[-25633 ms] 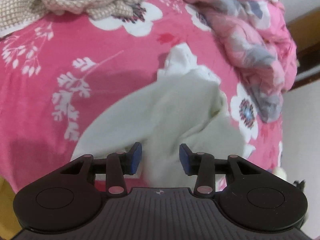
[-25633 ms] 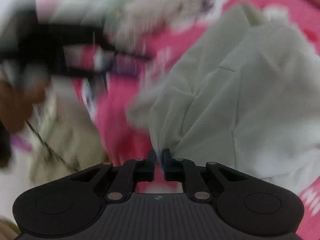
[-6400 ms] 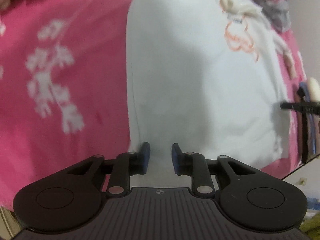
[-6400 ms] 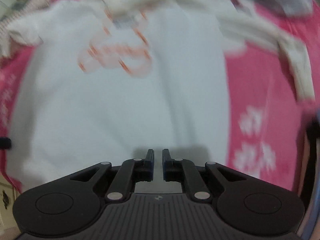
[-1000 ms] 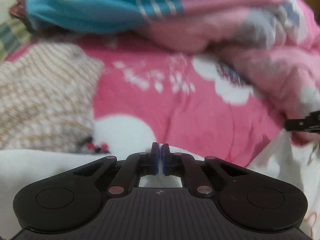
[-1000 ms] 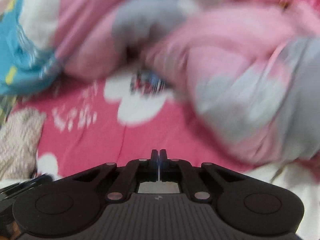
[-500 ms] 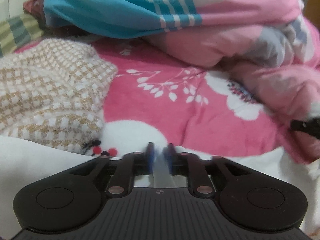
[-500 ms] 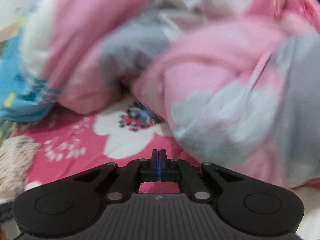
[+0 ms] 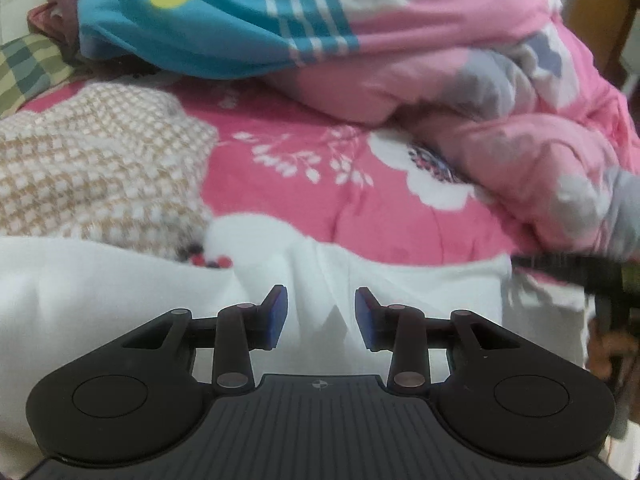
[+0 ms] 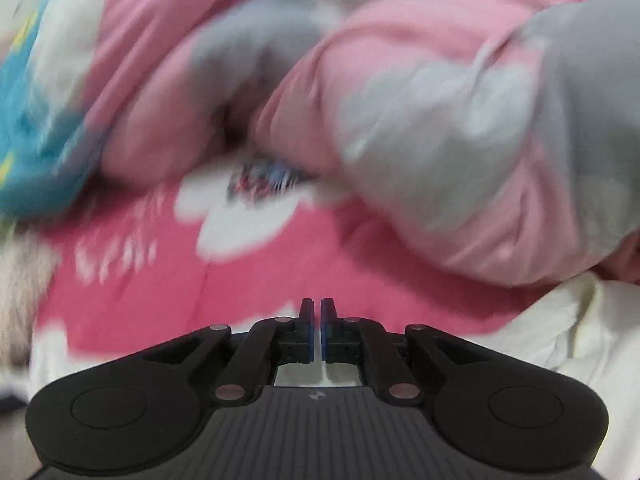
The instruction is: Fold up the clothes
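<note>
One white garment (image 9: 100,280) is counted, spread under and ahead of the left claw (image 9: 321,312). One beige-and-white checked knit (image 9: 100,168) is seen beyond it, to the claw's left. One pink floral bedsheet (image 9: 320,208) is counted ahead, w/ one bunched pink-and-grey quilt (image 9: 500,100) farther off, to the right. One blue striped cloth (image 9: 208,20) is counted at the far back. Two claws are counted: the left, and the right claw (image 10: 317,328).

My right view smears the far quilt (image 10: 400,120) into blur, and the frame's edge cuts off my white garment (image 9: 100,280).
</note>
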`<state>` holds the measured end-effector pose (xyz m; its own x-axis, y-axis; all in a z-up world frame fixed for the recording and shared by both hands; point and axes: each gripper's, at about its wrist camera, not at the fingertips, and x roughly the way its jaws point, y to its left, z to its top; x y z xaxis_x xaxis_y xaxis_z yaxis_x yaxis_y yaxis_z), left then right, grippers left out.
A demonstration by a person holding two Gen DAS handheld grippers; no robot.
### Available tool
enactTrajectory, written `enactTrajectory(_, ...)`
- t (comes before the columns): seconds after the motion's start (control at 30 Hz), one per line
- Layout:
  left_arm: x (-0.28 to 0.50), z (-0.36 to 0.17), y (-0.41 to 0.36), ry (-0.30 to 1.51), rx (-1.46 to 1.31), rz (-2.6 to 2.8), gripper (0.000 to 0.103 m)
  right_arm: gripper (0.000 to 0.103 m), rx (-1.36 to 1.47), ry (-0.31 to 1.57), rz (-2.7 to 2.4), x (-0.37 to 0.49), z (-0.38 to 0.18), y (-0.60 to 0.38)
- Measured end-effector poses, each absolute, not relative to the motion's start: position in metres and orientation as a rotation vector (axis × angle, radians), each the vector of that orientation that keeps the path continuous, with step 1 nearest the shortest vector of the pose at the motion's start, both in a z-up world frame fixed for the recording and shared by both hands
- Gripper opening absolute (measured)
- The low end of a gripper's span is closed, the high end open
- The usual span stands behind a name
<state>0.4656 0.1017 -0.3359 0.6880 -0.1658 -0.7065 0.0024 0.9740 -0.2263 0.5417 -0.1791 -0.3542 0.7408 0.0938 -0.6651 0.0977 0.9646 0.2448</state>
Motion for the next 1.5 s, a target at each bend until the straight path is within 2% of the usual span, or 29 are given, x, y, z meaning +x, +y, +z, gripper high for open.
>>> enactTrajectory(0.17,0.457,-0.329,0.073,0.784,-0.145,-0.140,0.038,0.005,0.281,0.702,0.085,0.494,-0.327,-0.190)
enactTrajectory(0.4,0.451,-0.328,0.014,0.796,-0.096,-0.288,0.038,0.005,0.141,0.819,-0.017,0.429,-0.309,-0.281)
enactTrajectory(0.53,0.444,-0.334,-0.029,0.784,-0.003,-0.375,0.038,0.005,0.134,0.856,0.032,0.442,-0.317,-0.308)
enactTrajectory(0.7,0.443,-0.340,-0.062,0.772,0.086,-0.392,0.038,0.005,0.140,0.816,0.074,0.474,-0.315,-0.311)
enactTrajectory(0.83,0.449,-0.340,-0.074,0.774,0.079,-0.399,0.038,0.006,0.172,0.901,0.044,0.502,-0.327,-0.322)
enactTrajectory(0.9,0.453,-0.341,-0.081,0.773,0.076,-0.404,0.038,0.009,0.158,0.930,0.043,0.510,-0.331,-0.322)
enactTrajectory(0.97,0.456,-0.343,-0.086,0.776,0.074,-0.402,0.038,0.023,0.140,0.954,0.035,0.520,-0.338,-0.318)
enactTrajectory(1.0,0.457,-0.345,-0.088,0.781,0.073,-0.399,0.038,0.027,0.130,0.965,0.034,0.524,-0.343,-0.316)
enactTrajectory(1.07,0.459,-0.349,-0.092,0.790,0.072,-0.395,0.038,0.025,0.109,0.979,0.025,0.530,-0.352,-0.312)
enactTrajectory(1.17,0.461,-0.355,-0.093,0.798,0.080,-0.387,0.038,0.005,0.083,0.944,-0.016,0.527,-0.354,-0.309)
enactTrajectory(1.33,0.464,-0.362,-0.084,0.804,0.082,-0.367,0.038,0.004,0.157,0.784,-0.052,0.512,-0.342,-0.313)
enactTrajectory(1.5,0.466,-0.365,-0.079,0.806,0.092,-0.342,0.039,0.008,0.184,0.758,-0.064,0.524,-0.366,-0.312)
